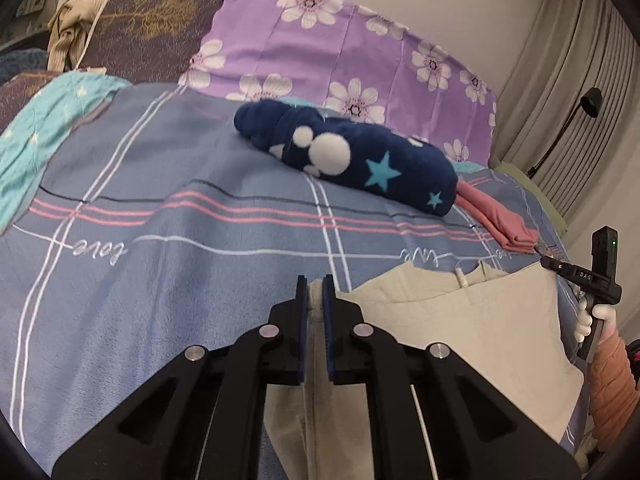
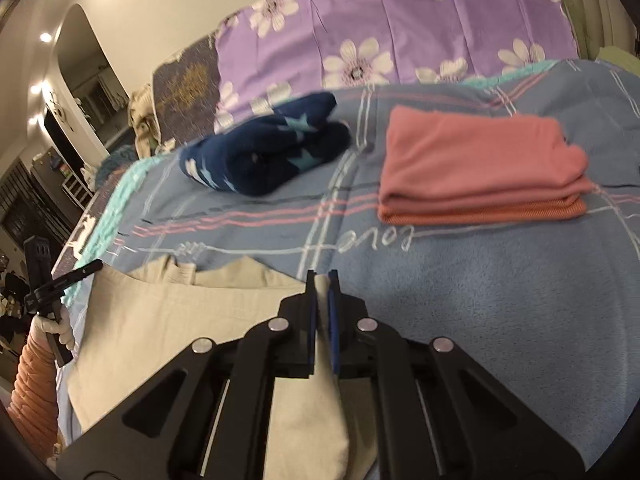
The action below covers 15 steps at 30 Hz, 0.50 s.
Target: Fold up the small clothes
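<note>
A beige garment (image 1: 460, 320) lies on the blue plaid bedspread (image 1: 160, 280). My left gripper (image 1: 316, 284) is shut on its left edge, with beige cloth pinched between the blue pads. In the right wrist view the same beige garment (image 2: 180, 312) spreads to the left, and my right gripper (image 2: 322, 280) is shut on its right edge. Each view shows the other gripper at its side, held by a white-gloved hand (image 1: 588, 320) (image 2: 52, 332).
A folded pink garment stack (image 2: 480, 172) (image 1: 504, 220) lies on the bedspread beyond the beige one. A rolled navy star-print fleece (image 1: 352, 160) (image 2: 264, 156) lies further back. A purple floral quilt (image 1: 340, 52) and a teal blanket (image 1: 44, 132) sit behind.
</note>
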{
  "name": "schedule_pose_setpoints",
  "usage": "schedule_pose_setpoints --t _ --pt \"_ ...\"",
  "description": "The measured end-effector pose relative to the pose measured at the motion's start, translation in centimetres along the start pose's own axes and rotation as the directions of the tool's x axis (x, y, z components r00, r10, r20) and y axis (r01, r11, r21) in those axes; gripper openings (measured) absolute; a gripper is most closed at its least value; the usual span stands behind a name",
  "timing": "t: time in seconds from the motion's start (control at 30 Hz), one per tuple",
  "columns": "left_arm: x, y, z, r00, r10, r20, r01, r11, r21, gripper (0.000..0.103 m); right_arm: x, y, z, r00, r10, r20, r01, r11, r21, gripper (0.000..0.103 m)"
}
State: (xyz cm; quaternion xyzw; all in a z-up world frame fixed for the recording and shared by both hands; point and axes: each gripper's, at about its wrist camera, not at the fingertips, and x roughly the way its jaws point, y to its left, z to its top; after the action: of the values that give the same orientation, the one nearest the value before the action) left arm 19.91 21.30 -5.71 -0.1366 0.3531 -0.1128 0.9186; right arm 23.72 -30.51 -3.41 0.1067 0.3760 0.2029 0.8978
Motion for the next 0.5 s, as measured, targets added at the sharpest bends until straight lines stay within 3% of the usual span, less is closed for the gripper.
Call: schedule_pose_setpoints --t 0.2,0.3,0.37,0.5 --pt "-0.1 -0.4 3.6 0.997 0.023 0.067 -0.023 1.0 0.011 0.006 -0.6 0.3 3.0 0.997 -0.019 0.074 0.019 1.0 -0.001 0.005" --pt "3.0 -0.1 4.3 0.996 0.085 0.003 -0.085 0.995 0.046 0.007 2.6 -0.8 3.7 0.999 -0.05 0.008 0.05 0.999 0.018 0.007" --pt "5.7 0.6 3.8 0.989 0.132 -0.065 -0.13 0.991 0.04 0.007 5.3 -1.8 3.2 0.992 -0.11 -0.065 0.112 0.993 0.032 0.009" --pt "6.7 1.0 2.1 0.987 0.125 -0.099 -0.126 0.992 -0.008 0.007 6.0 -3.4 0.9 0.982 -0.151 -0.114 0.161 0.983 0.086 0.011"
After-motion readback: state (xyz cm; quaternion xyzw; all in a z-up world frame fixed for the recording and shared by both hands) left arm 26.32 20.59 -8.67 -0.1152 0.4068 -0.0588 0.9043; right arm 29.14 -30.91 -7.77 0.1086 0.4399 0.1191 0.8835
